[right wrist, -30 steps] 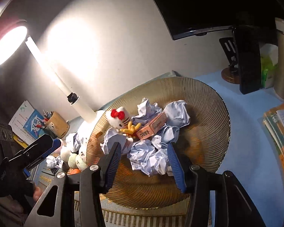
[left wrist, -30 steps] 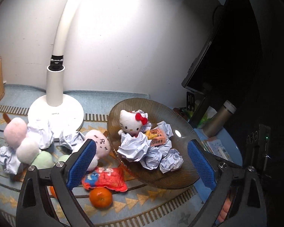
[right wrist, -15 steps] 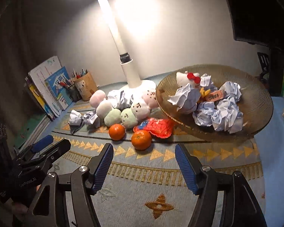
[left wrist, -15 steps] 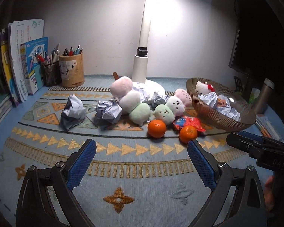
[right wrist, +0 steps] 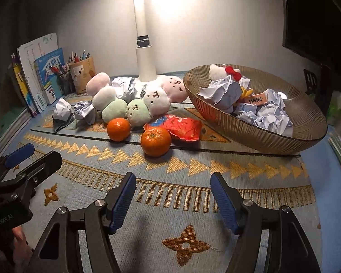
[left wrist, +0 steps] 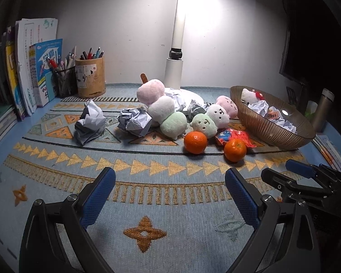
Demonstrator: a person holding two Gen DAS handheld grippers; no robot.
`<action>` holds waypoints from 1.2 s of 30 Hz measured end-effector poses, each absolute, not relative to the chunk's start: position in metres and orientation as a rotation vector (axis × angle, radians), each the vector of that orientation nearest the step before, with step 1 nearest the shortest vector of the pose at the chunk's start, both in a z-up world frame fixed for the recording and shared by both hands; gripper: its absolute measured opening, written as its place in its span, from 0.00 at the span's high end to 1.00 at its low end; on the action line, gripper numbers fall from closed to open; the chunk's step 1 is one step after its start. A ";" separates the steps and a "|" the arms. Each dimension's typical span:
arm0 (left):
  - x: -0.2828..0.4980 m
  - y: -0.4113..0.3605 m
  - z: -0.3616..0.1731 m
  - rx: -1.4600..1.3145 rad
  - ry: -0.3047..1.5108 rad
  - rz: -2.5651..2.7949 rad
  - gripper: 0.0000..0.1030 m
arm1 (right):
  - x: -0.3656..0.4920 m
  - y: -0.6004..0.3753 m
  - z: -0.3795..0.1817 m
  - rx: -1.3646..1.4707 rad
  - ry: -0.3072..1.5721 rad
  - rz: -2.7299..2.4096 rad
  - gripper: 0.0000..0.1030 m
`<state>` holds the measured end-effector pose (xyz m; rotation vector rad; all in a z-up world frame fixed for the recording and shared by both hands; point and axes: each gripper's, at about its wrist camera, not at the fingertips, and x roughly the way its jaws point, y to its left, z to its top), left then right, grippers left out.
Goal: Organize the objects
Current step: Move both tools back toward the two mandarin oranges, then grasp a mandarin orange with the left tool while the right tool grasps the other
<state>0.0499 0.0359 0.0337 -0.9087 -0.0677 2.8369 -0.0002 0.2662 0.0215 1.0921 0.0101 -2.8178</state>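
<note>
A ribbed amber bowl (left wrist: 270, 134) (right wrist: 250, 134) at the right holds a Hello Kitty plush (right wrist: 222, 72), crumpled paper (right wrist: 270, 118) and a small orange box (right wrist: 257, 100). On the patterned mat lie two mandarins (left wrist: 195, 142) (left wrist: 235, 150), a red snack packet (right wrist: 184, 127), two skewers of round plush dumplings (left wrist: 162, 109) (right wrist: 156, 100) and loose paper balls (left wrist: 89, 122) (left wrist: 135, 122). My left gripper (left wrist: 169, 193) and right gripper (right wrist: 172, 198) are both open and empty, low over the mat's near part.
A white desk lamp (left wrist: 177, 52) stands behind the toys. Pen holders (left wrist: 88, 77) and upright books (left wrist: 29, 68) are at the back left. A dark monitor (left wrist: 307, 34) and a metal flask (left wrist: 321, 107) stand at the right, with papers beside the bowl.
Both grippers have pulled back from over the bowl to low above the near mat. The right gripper's jaws have opened wider.
</note>
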 end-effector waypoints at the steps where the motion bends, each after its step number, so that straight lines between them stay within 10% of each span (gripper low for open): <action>1: 0.049 0.036 0.033 -0.915 -0.061 2.833 0.06 | 0.000 0.268 0.023 1.089 -0.004 -2.828 0.36; 12: -0.021 0.063 0.047 -1.010 0.212 2.640 0.08 | -0.050 0.275 0.022 1.207 -0.267 -2.659 0.51; 27: -0.081 0.069 0.005 -1.178 -0.002 2.359 0.65 | -0.094 0.257 0.003 1.289 -0.241 -2.589 0.52; 36: -0.064 0.073 0.014 -1.139 0.027 2.389 0.66 | -0.084 0.263 0.013 1.247 -0.289 -2.596 0.62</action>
